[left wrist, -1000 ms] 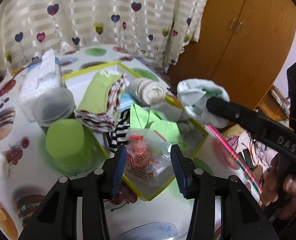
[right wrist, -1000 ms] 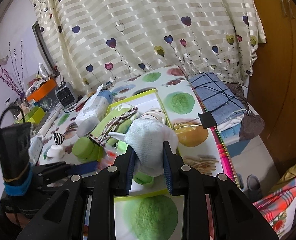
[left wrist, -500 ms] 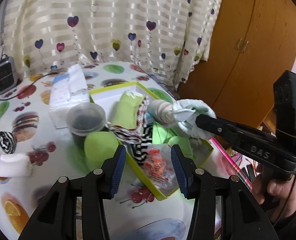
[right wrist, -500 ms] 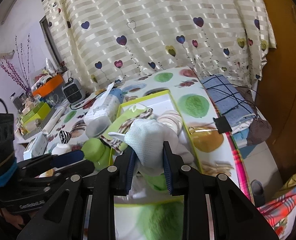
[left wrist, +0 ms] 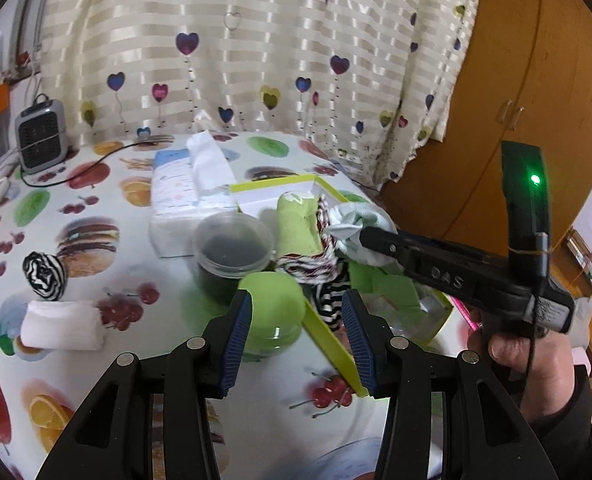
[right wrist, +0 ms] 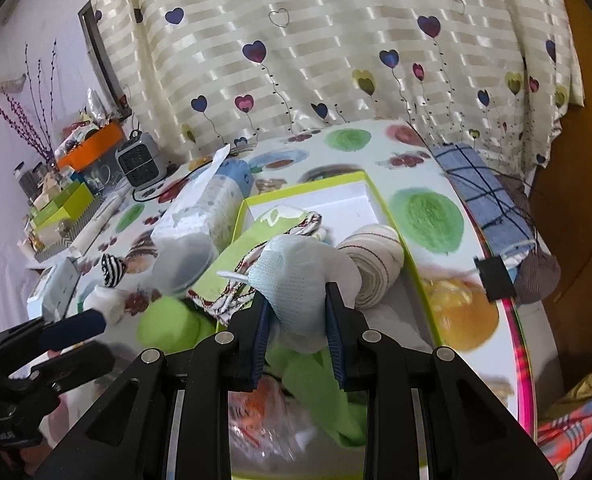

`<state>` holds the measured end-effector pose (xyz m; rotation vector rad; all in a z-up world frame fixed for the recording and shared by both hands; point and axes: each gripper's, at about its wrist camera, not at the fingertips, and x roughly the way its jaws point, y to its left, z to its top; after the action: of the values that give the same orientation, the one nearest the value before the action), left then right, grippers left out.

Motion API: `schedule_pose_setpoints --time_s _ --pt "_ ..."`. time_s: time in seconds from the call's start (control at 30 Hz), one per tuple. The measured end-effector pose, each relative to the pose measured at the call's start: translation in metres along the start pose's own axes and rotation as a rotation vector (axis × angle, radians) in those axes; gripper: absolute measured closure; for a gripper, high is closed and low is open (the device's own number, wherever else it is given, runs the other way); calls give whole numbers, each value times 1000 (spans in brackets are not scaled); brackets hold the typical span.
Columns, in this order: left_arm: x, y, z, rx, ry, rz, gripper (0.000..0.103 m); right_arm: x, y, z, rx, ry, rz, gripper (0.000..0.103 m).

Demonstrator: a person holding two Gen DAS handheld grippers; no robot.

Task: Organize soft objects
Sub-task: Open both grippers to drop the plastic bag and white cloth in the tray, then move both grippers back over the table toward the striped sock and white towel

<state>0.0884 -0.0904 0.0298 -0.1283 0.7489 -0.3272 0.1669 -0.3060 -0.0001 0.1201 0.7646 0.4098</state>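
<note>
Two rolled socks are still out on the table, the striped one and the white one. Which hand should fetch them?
Left. The left gripper is open and empty, and the striped sock and white sock lie on its side. The right gripper is shut on a pale sock over the box.

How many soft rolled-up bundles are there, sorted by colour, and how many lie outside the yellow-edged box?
Black-and-white striped roll, on the table outside the box: 1
White roll, outside the box: 1
Cream roll, in the box: 1
Pale blue-white bundle, in the right gripper: 1
Total: 4; outside: 2
</note>
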Motion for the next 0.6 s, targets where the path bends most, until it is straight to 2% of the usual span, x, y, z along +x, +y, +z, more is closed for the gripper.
schedule_pose_setpoints --time_s 0.2,0.3,0.37,0.4,0.6 --pt "-2 11 1 -17 -9 16 57 19 8 16 -24 4 -20 75" --pt "-4 14 2 -24 -13 19 57 20 13 17 -46 1 -46 69" --pt "-6 17 2 -28 -17 20 57 17 15 16 -60 -4 -65 60" --pt "-6 17 2 -29 -19 19 57 14 15 14 -63 -10 -72 59" --pt "-12 19 0 -34 -29 12 57 -4 19 9 -72 -35 -88 58"
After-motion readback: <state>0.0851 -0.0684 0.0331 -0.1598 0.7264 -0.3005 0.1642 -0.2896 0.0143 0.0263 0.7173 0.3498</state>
